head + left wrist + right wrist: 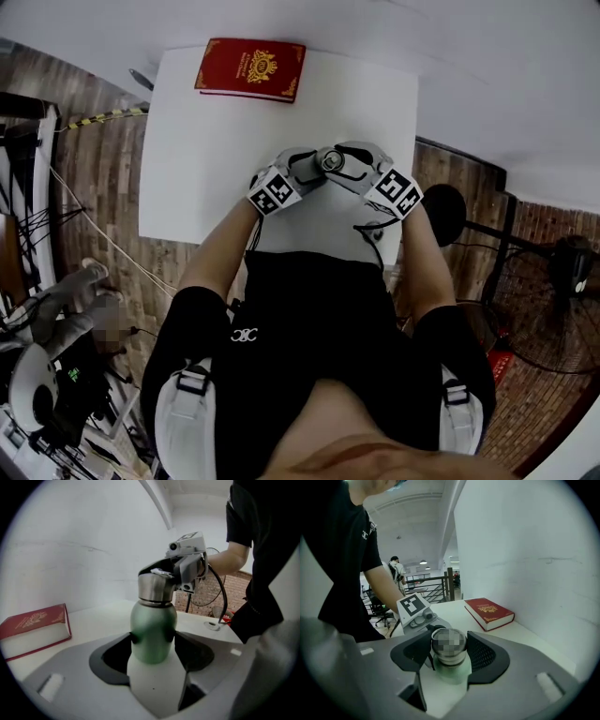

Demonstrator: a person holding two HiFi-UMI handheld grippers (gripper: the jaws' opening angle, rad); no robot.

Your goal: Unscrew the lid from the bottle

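Two hand-held grippers meet over the near half of a white table (206,141), directly in front of the person. The left gripper (153,641) is clamped on the green body of the bottle (152,630): both dark pads press into its sides just below the shoulder. The bottle stands roughly upright, and its steel lid (156,588) is on the neck. The bottle's base is hidden behind the gripper body, so whether it rests on the table cannot be determined. The right gripper (448,648) comes at the bottle from the opposite side, with its jaws closed round the lid; the pads sit against the lid's left and right flanks, and the pale green shoulder shows just beneath. In the head view only the lid's round top shows between the two grey gripper bodies, with each marker cube towards the person. A red book (250,68) lies flat at the table's far edge, well apart from the bottle and both grippers. The person's bare forearms reach in from either side.
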